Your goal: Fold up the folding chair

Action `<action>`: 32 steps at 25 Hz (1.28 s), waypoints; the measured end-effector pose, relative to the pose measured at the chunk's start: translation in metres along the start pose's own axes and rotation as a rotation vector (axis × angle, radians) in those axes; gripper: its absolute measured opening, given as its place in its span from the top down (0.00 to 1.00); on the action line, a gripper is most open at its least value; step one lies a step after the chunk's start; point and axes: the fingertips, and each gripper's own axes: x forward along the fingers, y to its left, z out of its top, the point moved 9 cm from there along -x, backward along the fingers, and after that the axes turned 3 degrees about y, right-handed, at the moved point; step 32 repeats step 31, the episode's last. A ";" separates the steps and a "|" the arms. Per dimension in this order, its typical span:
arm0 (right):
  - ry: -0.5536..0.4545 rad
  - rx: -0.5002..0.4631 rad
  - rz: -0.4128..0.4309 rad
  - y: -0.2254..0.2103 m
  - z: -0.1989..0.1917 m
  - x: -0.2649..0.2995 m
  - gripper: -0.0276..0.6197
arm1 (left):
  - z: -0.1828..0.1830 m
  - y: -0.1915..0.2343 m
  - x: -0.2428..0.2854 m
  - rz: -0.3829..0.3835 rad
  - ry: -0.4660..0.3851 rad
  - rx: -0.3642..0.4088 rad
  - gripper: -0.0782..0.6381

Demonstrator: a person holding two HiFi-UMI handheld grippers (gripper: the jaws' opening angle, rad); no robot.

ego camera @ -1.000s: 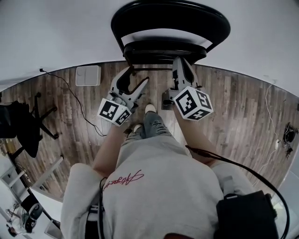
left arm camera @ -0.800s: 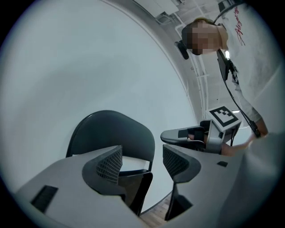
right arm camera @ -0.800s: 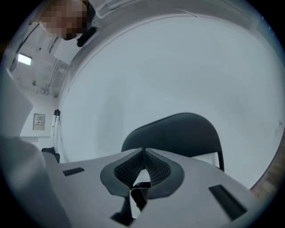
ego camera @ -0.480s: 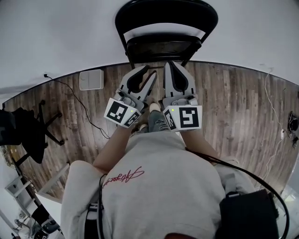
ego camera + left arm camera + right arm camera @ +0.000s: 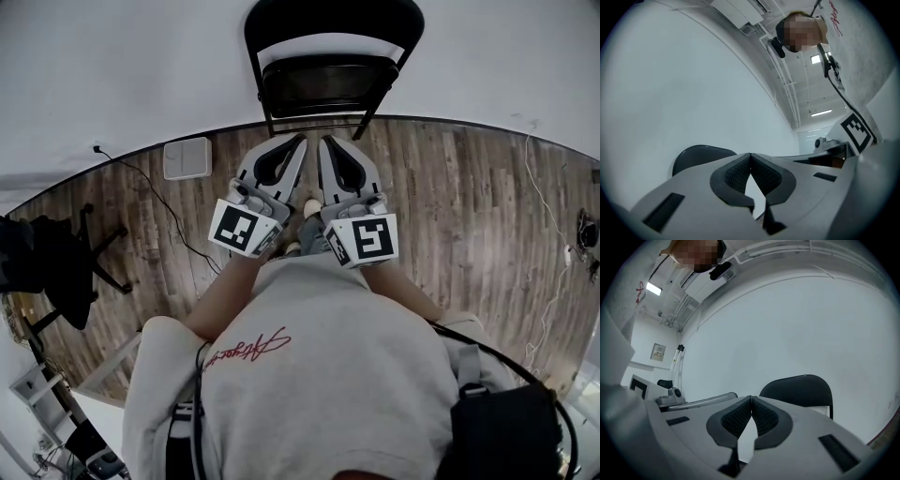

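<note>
Chair [image 5: 328,80] stands vs wall [image 5: 122,75], looks folded flat, long axis upright, front twd grippers. Left of chair on floor [image 5: 450,206]: white box [image 5: 187,157], cable [image 5: 150,192], office chair [image 5: 52,262] farther off. Left gripper [image 5: 298,145] fingers just closed, pressed together, nothing btwn; right gripper [image 5: 325,145] fingers likewise together, both near chair's feet.

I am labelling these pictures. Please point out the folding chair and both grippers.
folding chair [image 5: 328,84], head view, on its seat.
left gripper [image 5: 750,154], left gripper view, at its closed fingertips.
right gripper [image 5: 751,398], right gripper view, at its closed fingertips.
</note>
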 end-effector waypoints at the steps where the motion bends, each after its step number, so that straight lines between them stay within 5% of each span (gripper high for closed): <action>1: 0.006 0.015 0.002 0.005 -0.001 -0.005 0.93 | 0.002 -0.002 -0.006 0.009 0.004 0.005 0.87; 15: 0.030 -0.012 0.015 0.053 0.007 -0.044 0.93 | 0.011 -0.027 -0.056 0.004 0.032 0.021 0.87; 32: -0.009 -0.058 0.024 0.054 0.025 -0.044 0.93 | 0.025 -0.023 -0.052 0.001 -0.021 0.026 0.87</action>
